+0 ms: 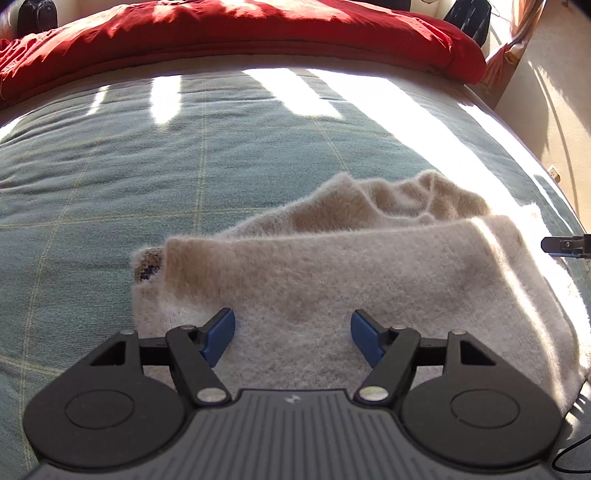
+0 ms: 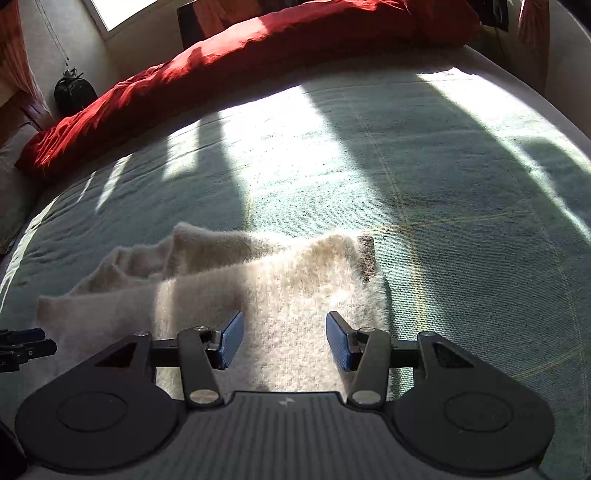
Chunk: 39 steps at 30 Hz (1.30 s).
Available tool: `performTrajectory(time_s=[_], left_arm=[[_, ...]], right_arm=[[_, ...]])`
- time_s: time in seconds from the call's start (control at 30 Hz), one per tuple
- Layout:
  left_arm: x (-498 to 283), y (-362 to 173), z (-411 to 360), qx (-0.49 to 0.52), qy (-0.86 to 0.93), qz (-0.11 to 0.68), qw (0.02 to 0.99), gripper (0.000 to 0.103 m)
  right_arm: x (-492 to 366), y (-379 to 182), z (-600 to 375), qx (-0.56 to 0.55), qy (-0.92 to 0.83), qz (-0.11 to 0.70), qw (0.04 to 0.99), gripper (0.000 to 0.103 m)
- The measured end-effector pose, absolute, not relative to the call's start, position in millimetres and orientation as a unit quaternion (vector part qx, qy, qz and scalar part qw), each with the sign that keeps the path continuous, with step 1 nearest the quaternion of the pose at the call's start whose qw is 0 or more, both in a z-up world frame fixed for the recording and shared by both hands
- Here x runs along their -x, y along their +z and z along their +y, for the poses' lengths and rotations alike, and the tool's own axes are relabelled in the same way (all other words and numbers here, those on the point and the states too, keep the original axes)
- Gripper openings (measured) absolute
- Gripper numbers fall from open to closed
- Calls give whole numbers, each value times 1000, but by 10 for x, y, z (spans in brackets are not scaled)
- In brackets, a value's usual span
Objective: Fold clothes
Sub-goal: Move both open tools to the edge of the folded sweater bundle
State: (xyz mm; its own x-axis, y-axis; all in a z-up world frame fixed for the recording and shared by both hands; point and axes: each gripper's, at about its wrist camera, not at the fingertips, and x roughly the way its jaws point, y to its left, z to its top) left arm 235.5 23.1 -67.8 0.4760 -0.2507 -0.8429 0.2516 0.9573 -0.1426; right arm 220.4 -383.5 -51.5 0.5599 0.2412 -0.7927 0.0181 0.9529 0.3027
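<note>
sunlight falls in bright bars across a grey-green checked bedspread (image 1: 184,155) where i am working. a fuzzy cream sweater (image 1: 332,280) lies folded into a thick bundle on that bedspread, near the front edge of both views, with a looser rumpled part behind the top fold. a small patch of darker patterned knit (image 1: 149,266) peeks out at one end of the bundle. my left gripper (image 1: 293,339) points down over the near part of the sweater with its blue pads (image 1: 221,338) spread well apart, nothing pinched between them, so it is released. my right gripper (image 2: 284,341) hangs over the other end of the same bundle, its blue pads likewise parted with only the sweater's surface showing in the gap, so it too is released. whether either set of tips touches the knit, i cannot tell. a red duvet (image 1: 240,33) lies bunched along the far side of the bed.
</note>
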Motion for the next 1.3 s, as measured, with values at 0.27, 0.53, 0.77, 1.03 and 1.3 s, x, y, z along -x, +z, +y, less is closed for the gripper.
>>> performTrajectory(time_s=[0.27,0.53,0.77,1.03,1.3], left_arm=[[-2526,-722,228,6,-142,491,859,71],[-2523,-560,165,26,-149,469,870,71],[-2609,-713,179,51,-132,478,867,71],[-2705,-742,240,66,-123,475,869,72],[-2397,-310,662,102,-103,435,889,76]], right_arm=[[-2260,-610,-3910,-161,70,462,869,54],[-2254,-321,-3823,-143,60,419,895,62],[-2446,-451,-3781,-143,55,430,890,62],[-2513,-616,-3790,-158,41,445,881,64],[-2239,-237,-3651,-155,70,412,895,70]])
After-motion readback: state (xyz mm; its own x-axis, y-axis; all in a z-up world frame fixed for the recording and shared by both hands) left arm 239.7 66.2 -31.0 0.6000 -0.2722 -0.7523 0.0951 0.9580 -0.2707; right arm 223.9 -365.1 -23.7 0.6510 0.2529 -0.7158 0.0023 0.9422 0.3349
